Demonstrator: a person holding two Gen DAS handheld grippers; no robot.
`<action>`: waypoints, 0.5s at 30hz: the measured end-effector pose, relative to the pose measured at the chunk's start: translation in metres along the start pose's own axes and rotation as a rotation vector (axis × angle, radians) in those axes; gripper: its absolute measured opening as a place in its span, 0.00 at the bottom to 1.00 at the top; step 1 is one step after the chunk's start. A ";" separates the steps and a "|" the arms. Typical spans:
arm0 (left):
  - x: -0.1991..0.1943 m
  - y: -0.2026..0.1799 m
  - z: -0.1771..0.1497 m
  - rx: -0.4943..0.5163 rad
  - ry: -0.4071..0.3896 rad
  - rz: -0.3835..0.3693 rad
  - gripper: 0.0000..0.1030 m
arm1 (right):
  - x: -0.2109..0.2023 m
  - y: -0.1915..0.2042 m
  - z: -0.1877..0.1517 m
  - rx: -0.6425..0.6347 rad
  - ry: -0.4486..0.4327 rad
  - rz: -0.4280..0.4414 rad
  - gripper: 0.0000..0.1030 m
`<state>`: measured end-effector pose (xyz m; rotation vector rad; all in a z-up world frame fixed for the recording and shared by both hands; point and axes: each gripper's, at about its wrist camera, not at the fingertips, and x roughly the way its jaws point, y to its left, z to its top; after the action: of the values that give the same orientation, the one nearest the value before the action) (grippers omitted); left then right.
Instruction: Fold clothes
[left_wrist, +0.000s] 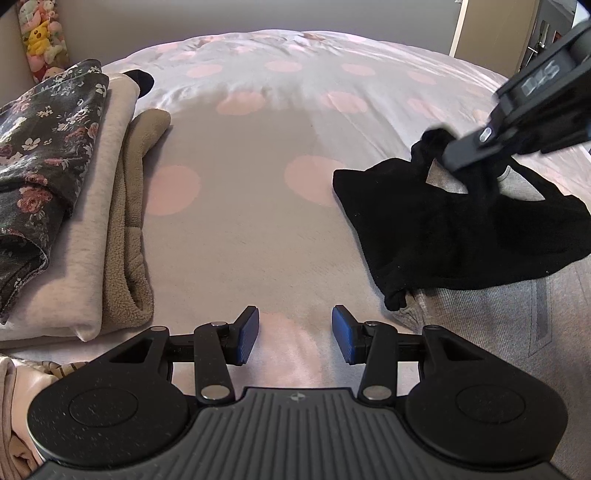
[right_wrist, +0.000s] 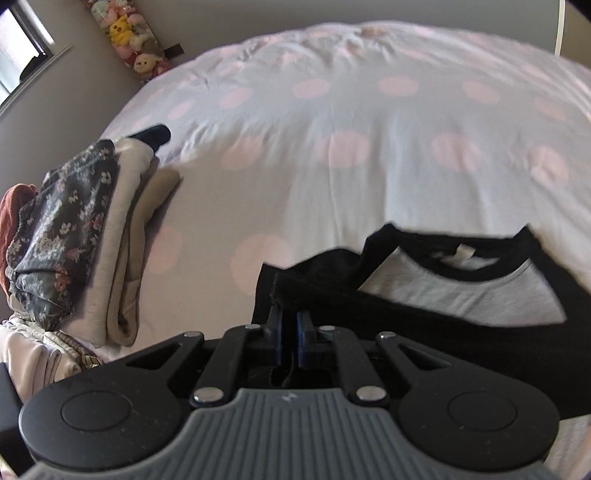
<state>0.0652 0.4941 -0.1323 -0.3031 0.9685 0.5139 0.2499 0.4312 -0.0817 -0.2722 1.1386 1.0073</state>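
Note:
A grey shirt (right_wrist: 461, 291) with black sleeves and a black collar lies on the bed at the right. My right gripper (right_wrist: 290, 319) is shut on the edge of its black sleeve (right_wrist: 317, 280), with the fabric pinched between the blue pads. In the left wrist view the same gripper (left_wrist: 448, 157) reaches in from the upper right and lifts a bunch of the black sleeve (left_wrist: 443, 236) off the shirt's grey body (left_wrist: 487, 325). My left gripper (left_wrist: 295, 334) hovers open over the bedcover, left of the shirt, with nothing between its fingers.
The bed carries a pale cover with pink dots (left_wrist: 280, 206). A stack of folded clothes stands at the left: a dark floral piece (left_wrist: 44, 147) on a cream one (left_wrist: 92, 229) and a tan fleece (left_wrist: 129, 251). Plush toys (left_wrist: 40, 40) hang on the far-left wall.

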 end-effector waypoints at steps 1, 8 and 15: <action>0.000 0.001 0.000 -0.002 -0.003 -0.001 0.40 | 0.010 0.000 -0.003 0.007 0.009 -0.001 0.09; 0.000 0.008 0.001 -0.044 -0.046 -0.028 0.40 | 0.041 -0.016 -0.022 0.054 0.063 0.034 0.34; -0.008 0.000 0.005 -0.053 -0.076 -0.059 0.40 | -0.025 -0.070 -0.040 0.074 -0.072 -0.045 0.37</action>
<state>0.0650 0.4945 -0.1230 -0.3564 0.8710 0.4939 0.2777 0.3535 -0.0990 -0.2001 1.0968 0.9262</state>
